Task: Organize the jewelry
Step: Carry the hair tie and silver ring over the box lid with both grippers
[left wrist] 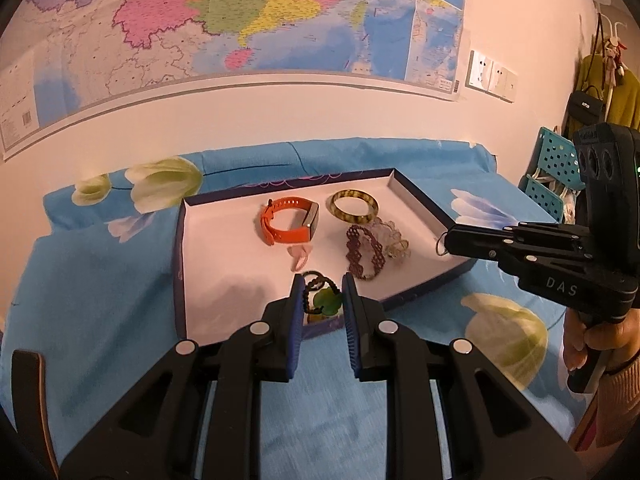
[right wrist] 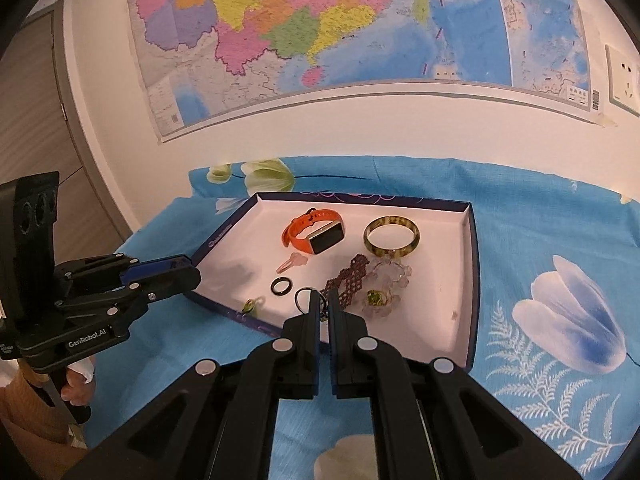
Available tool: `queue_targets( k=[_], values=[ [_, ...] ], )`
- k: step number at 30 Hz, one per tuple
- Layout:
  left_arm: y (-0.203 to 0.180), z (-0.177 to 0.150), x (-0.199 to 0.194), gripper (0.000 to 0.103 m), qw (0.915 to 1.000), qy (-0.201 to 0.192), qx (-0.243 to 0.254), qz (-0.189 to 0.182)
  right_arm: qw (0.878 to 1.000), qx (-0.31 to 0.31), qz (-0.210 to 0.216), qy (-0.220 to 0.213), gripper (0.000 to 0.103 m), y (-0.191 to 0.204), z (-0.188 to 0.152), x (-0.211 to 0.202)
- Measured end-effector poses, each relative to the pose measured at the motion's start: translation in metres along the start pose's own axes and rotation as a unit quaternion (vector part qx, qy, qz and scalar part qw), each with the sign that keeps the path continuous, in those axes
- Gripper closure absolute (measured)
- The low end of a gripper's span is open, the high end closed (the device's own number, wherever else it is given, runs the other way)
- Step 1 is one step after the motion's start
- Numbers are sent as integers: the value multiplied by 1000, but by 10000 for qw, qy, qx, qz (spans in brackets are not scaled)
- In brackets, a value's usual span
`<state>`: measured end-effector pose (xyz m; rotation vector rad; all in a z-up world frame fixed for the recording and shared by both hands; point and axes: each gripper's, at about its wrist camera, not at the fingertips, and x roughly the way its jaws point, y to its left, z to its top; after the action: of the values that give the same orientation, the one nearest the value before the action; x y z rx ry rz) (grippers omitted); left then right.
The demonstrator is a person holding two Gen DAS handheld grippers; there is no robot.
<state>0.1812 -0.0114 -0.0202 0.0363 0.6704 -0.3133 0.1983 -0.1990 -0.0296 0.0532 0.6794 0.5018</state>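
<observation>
left gripper (left wrist: pixel 320 292): clamped on beaded cord with green pendant (left wrist: pixel 326 300) | right gripper (right wrist: pixel 324 306): together on thin metal ring (right wrist: pixel 306 298) | both over tray's (right wrist: pixel 470 264) near edge

Both grippers were black plastic with ribbed blue pads and round silver screws at the finger joints, the left gripper (left wrist: pixel 319 294) marked "GenRobot.AI" and the right gripper (right wrist: pixel 322 306) marked "DAS". Each carried a black box with round lenses above a pistol-style handle. The person's sleeve (left wrist: pixel 618 400) was ribbed tan knit.
</observation>
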Motion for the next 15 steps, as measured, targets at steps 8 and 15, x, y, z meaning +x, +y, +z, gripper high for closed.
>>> queue_targets(
  k=[8,15],
  values=[
    [-4,11,15,84,10000,-18,58,-10,10000,18,-12,26,100,-2,7,12],
    [-4,18,29,84,10000,14,48,29,10000,0,-43,81,100,-3,15,24]
  ],
)
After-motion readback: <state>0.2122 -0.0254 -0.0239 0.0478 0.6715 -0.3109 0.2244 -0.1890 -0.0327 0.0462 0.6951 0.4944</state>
